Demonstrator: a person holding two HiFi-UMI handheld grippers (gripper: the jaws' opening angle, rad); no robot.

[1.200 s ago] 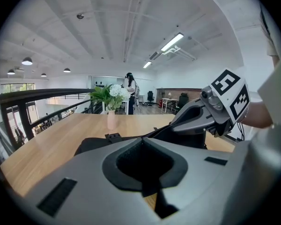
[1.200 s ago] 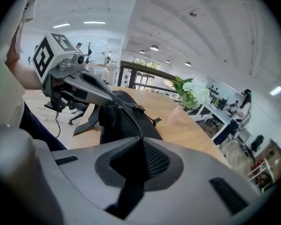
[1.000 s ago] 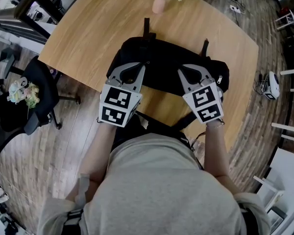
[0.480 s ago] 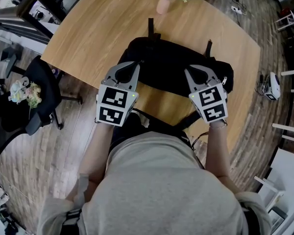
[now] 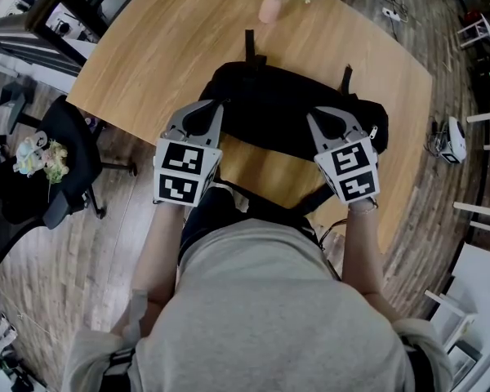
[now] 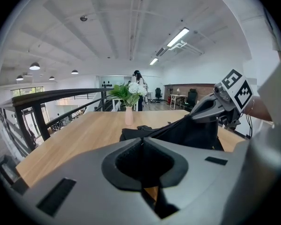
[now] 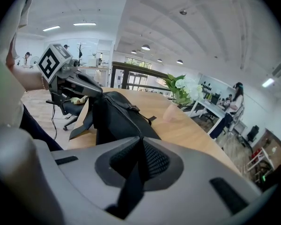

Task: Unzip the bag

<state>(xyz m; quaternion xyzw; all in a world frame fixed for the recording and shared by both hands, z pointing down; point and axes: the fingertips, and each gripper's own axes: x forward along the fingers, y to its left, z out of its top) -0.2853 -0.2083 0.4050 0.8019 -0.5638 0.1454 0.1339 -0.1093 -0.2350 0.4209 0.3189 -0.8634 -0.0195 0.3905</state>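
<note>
Since the earlier frames, the left gripper (image 5: 211,104) had shifted toward the table's left edge, following the near side of the bag (image 5: 286,109). The right gripper (image 5: 320,113) had held its station at the bag's right end.

The black bag lay across the wooden table (image 5: 163,47), close to its near edge. A vase of flowers (image 5: 269,5) stood well apart at the far edge. One strap hung over the near edge toward the person.

Left gripper: jaws closed together at the bag's top seam, with a dark tab (image 6: 155,204) running down behind them. In my judgement this was the zip's pull, though no view showed it clearly enough to confirm.

Right gripper: jaws narrow, pinching a black strap (image 7: 131,182) that passed between the pads. The zip line (image 7: 124,114) ran from those jaws along the top of the bag toward the left gripper.

Assessment: the arrangement served a plain purpose. The right gripper anchored one end, so the soft bag neither slid across the table nor bunched up. The left drew the opposite way, keeping the seam taut between the two tools, and in the left gripper view the top edge was indeed stretched straight. How much of the zip stood open could not be determined. The task was judged to be under way, not complete.
</note>
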